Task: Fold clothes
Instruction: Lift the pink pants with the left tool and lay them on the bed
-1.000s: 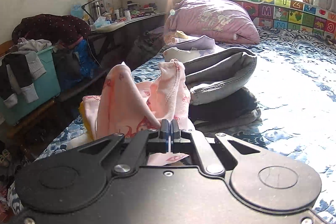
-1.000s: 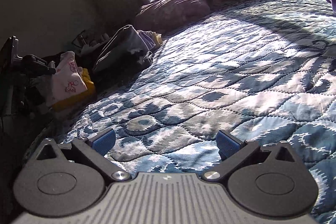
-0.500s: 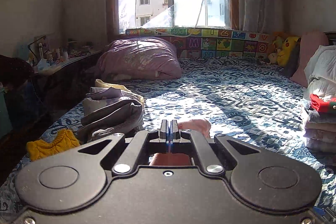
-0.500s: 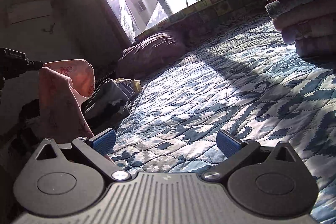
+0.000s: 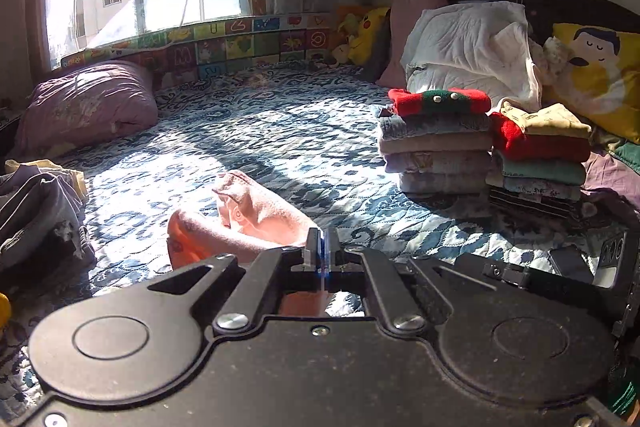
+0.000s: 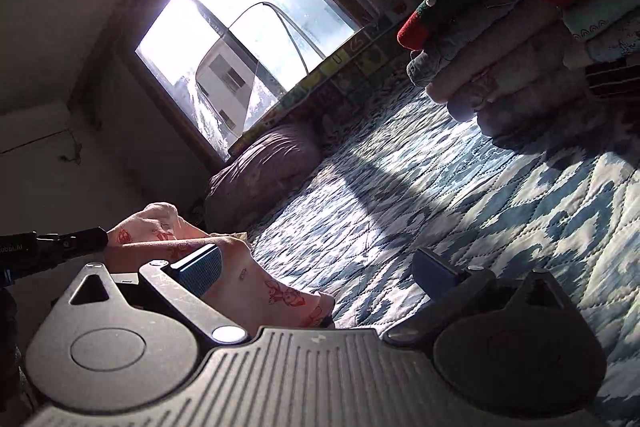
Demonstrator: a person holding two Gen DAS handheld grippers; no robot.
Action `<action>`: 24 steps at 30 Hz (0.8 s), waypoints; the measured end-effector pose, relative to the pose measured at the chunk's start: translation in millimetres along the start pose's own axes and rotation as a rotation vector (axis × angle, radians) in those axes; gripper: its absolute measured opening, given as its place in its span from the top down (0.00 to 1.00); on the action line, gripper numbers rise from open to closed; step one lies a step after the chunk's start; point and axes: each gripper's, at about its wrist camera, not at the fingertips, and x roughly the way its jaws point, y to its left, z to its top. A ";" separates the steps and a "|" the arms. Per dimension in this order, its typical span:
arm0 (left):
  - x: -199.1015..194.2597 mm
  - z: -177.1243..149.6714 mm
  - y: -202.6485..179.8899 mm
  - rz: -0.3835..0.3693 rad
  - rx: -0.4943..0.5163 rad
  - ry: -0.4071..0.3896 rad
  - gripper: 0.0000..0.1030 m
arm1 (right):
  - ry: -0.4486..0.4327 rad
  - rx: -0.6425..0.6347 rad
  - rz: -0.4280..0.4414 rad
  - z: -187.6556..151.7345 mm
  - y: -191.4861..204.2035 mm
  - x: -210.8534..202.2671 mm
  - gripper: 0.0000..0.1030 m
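the left gripper (image 5: pixel 321 245) had its jaws pressed together, with only a sliver of blue pad showing between them, and they pinched an edge of the pink printed garment (image 5: pixel 256 223). the cloth hung from the fingertips and trailed forward in a rumpled roll onto the blue patterned quilt (image 5: pixel 280 131), lying between the heap of unfolded grey clothes (image 5: pixel 36 211) at the left edge and the two stacks of folded clothes (image 5: pixel 440 143) at the right. the nearer stack was topped by a red and green knit piece (image 5: pixel 438 101).

the right gripper (image 6: pixel 316 273) had its jaws spread wide, the blue pads well apart, and nothing was clamped between them. the same pink garment (image 6: pixel 256 283) draped just beside and behind its left finger (image 6: pixel 198 269) (whether the pad actually touched the cloth could not be told). the right finger (image 6: pixel 434 273) stood over bare quilt (image 6: pixel 440 187). from this tilted view the left gripper's arm (image 6: pixel 60 247) reached in from the left edge, with the garment bunched at its tip. a purple pillow (image 6: pixel 264 167) lay under the window (image 6: pixel 240 39).
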 end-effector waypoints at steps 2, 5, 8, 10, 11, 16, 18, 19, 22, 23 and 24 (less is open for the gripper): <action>9.9 -40.8 -24.3 -0.071 0.058 0.094 1.00 | 0.008 -0.004 0.001 0.2 -1.3 1.0 0.02; 16.5 -86.0 -41.8 -0.158 0.064 0.218 1.00 | 0.027 -0.019 0.004 -2.0 0.7 0.9 0.02; 7.4 -115.8 -45.0 -0.194 0.002 0.258 0.87 | 0.047 -0.030 0.000 -4.0 2.1 1.0 0.02; -0.6 -119.6 -33.9 -0.183 -0.082 0.241 0.77 | 0.058 -0.020 -0.006 -4.6 0.4 -0.2 0.06; -4.6 -121.6 -28.3 -0.178 -0.124 0.233 0.75 | 0.066 -0.015 -0.015 -5.3 -1.0 -1.2 0.08; -19.5 -122.2 -5.9 -0.149 -0.300 0.182 0.53 | 0.142 0.000 -0.095 -10.6 -10.2 3.5 0.26; -21.2 -117.7 -3.1 -0.143 -0.332 0.160 0.50 | 0.172 0.015 -0.108 -15.0 -15.3 6.9 0.26; -14.8 -113.6 -6.1 -0.134 -0.344 0.162 0.49 | 0.183 0.026 -0.110 -17.5 -17.4 8.7 0.26; 4.1 -101.3 -14.9 -0.108 -0.381 0.167 0.43 | 0.210 0.057 -0.109 -22.9 -22.9 14.2 0.26; 10.4 -97.2 -17.8 -0.099 -0.393 0.169 0.43 | 0.217 0.069 -0.103 -24.0 -24.4 16.0 0.26; 16.7 -93.1 -20.8 -0.090 -0.405 0.171 0.42 | 0.225 0.083 -0.096 -25.2 -26.0 18.2 0.26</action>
